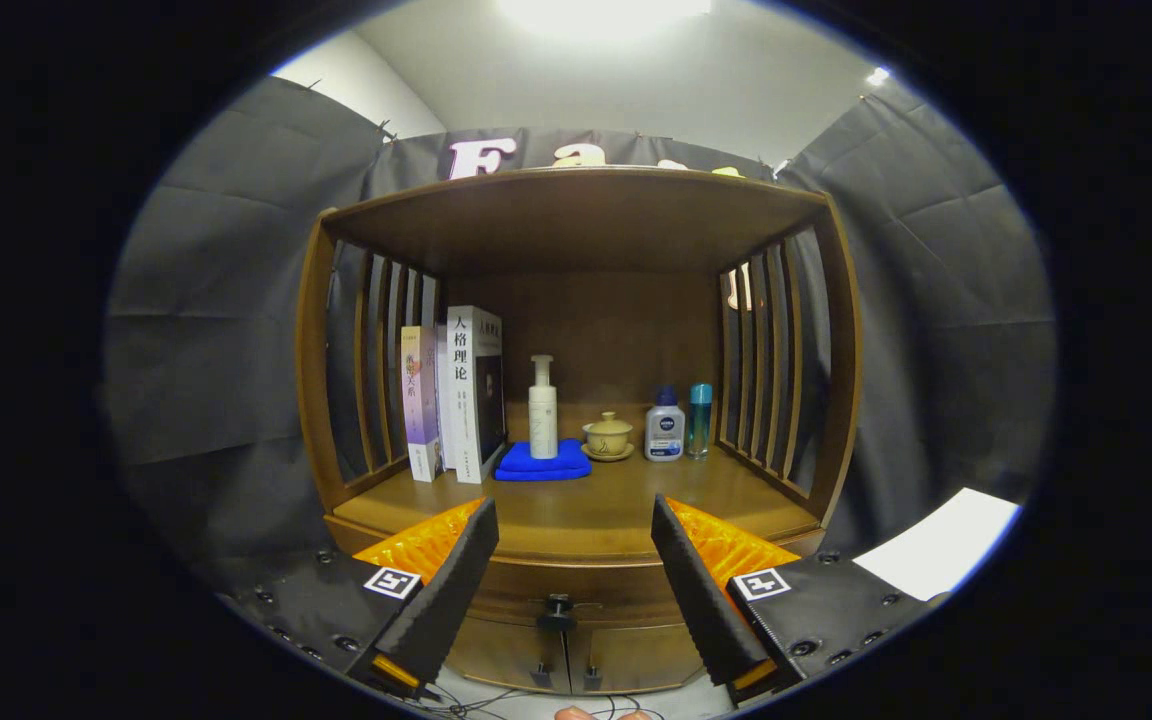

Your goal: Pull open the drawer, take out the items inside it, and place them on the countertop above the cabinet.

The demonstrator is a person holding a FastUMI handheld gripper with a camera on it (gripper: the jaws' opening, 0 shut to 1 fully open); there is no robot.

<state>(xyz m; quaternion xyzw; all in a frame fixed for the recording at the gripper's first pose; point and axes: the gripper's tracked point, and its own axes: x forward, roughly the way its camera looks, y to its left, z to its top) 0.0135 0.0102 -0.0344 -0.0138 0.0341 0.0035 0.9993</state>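
A wooden cabinet (576, 215) with slatted sides stands ahead of me. Its drawer (576, 585) sits shut under the countertop (586, 505), with a small dark knob (558, 606) on its front. My gripper (574, 540) is open, the fingers spread wide with nothing between them, and the knob lies between and just below the fingertips. What the drawer holds is hidden.
On the countertop stand two books (461, 395), a white pump bottle (542, 408) on a folded blue cloth (542, 462), a lidded tea cup (608, 437), a white bottle (665, 428) and a teal bottle (700, 420). Two lower doors (576, 660) sit under the drawer.
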